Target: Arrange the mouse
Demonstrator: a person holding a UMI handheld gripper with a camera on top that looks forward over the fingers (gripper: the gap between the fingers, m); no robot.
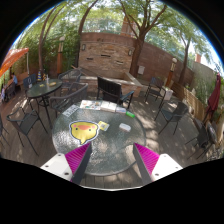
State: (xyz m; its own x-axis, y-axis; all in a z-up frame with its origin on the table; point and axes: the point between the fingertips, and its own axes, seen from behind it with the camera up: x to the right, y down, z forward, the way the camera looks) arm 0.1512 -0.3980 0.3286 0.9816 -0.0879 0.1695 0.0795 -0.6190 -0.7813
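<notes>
jaws (113,160) wide open, empty | yellow mouse pad (86,129) just ahead | laptop (112,92) beyond | chairs (165,112) around table (125,140)

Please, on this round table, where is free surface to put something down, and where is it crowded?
The gripper is open, holding nothing. The round glass table is bare just ahead of the fingers, nearer than the yellow mat, and also right of that mat. It is crowded at the far edge, where a laptop, papers and a small green thing lie.
</notes>
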